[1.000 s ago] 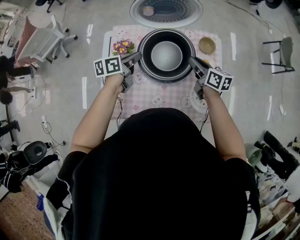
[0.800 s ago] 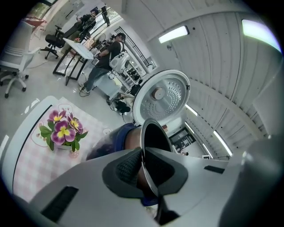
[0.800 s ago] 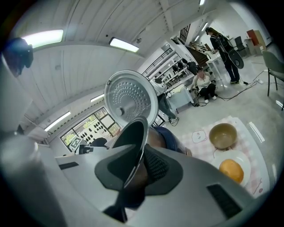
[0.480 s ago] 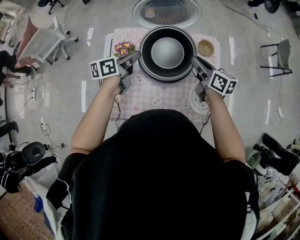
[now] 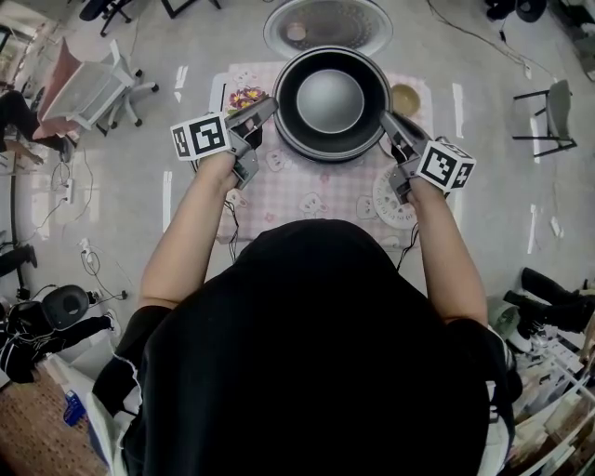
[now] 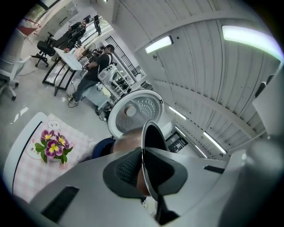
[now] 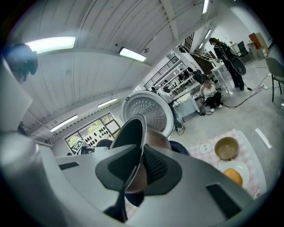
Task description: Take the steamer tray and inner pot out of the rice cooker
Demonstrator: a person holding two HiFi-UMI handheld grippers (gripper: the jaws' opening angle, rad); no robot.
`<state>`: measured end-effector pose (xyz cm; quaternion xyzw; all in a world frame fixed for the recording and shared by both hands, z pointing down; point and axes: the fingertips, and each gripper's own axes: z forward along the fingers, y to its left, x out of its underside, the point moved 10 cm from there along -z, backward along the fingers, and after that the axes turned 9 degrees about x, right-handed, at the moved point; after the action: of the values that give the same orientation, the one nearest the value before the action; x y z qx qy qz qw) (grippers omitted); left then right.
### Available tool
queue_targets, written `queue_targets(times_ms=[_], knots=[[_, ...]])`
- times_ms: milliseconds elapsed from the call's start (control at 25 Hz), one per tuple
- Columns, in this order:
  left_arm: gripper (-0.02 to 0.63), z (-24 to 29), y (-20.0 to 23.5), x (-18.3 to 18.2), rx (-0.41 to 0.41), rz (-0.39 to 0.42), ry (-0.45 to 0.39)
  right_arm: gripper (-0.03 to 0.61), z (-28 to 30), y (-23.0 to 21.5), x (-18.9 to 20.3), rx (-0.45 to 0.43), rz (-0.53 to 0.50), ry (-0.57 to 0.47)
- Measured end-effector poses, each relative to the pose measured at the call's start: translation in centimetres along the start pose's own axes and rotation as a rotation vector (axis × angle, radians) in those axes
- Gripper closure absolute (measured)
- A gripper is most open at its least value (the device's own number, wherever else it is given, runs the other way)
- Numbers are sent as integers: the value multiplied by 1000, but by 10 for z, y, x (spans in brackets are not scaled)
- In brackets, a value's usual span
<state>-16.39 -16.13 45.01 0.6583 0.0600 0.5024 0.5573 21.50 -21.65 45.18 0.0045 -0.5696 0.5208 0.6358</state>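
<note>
The inner pot (image 5: 290,104) is a wide round pot, dark inside with a grey round centre and copper-coloured outside. It hangs above the pink checked tablecloth (image 5: 321,191), held by its rim on two sides. My left gripper (image 5: 270,108) is shut on the left rim, and my right gripper (image 5: 385,121) is shut on the right rim. In the left gripper view the thin rim of the pot (image 6: 154,135) runs between the pads of the left gripper (image 6: 142,153). The right gripper view shows the same: the pot (image 7: 125,138) is pinched in the right gripper (image 7: 142,155). No steamer tray can be made out.
The rice cooker's open lid (image 5: 325,23) stands behind the pot, and its dark blue body (image 6: 101,148) shows below it. A small pot of flowers (image 5: 244,97) is at the left. At the right stand a brown bowl (image 5: 405,99) and a white plate (image 5: 390,200).
Both grippers have risen together with the pot between them. The pot looks larger and sits further up the head view than a second ago.
</note>
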Motion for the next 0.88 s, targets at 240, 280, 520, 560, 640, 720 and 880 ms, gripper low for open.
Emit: queue_targets(times_ms=[240,280,520,560,640,720,880], knots=[[577,-5,-9,1,23,-26,-26,526,-7,8,-4,-4,-10,-20],[577,-6,-12,1,25,-24,-29,528,-8,9,-6,-5,-12,-23],[577,-18,-22,0,22,-5,-53,528,-9,19,-11,-34,-31,-24],[577,-21,-23,0,19,-1,-59,528,-8,22,-11,-41,-36,-24],[577,-28,-31,-2,13,11,-78,526,-9,28,-14,-55,-48,-26],[577,-35,-43,-3,5,27,-105,526,-12,34,-18,-74,-57,-29],[577,-54,-66,-6,-17,54,-157,526,-14,52,-28,-132,-82,-21]])
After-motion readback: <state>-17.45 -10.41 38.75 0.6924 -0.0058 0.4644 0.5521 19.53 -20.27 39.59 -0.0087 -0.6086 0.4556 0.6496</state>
